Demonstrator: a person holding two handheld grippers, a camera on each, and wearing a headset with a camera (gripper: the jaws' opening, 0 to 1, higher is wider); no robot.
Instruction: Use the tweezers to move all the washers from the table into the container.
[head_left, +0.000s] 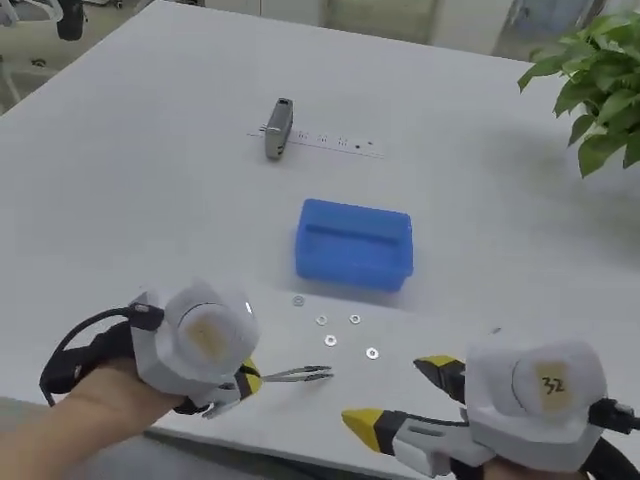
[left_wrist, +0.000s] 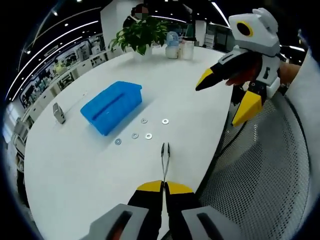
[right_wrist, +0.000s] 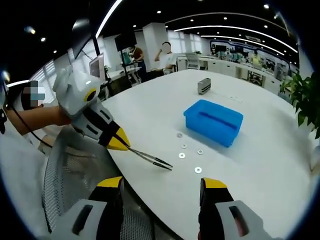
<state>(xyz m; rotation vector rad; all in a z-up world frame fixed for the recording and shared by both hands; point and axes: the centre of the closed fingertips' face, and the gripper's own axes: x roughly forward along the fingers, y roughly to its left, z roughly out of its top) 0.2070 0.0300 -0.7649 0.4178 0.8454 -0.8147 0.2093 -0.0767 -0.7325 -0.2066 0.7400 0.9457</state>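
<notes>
- White table (head_left: 150, 180) runs past the edges of the head view; a plant (head_left: 595, 80) is cut off at the right edge
- Blue container (head_left: 354, 245) stands mid-table, open side up; its floor is too blurred to tell whether anything lies in it
- Right gripper (head_left: 385, 392), its body cut by the bottom edge, is near the table's front edge, jaws spread wide with nothing between them
- Left gripper (head_left: 248, 378) has its jaws closed tight on the rear of the tweezers (head_left: 297, 375), which hides that end
- The tweezers' tips lie close together and empty; whether they touch the table cannot be told
- Five washers (head_left: 330, 340) lie on the table between the tips and the container, apart from both
</notes>
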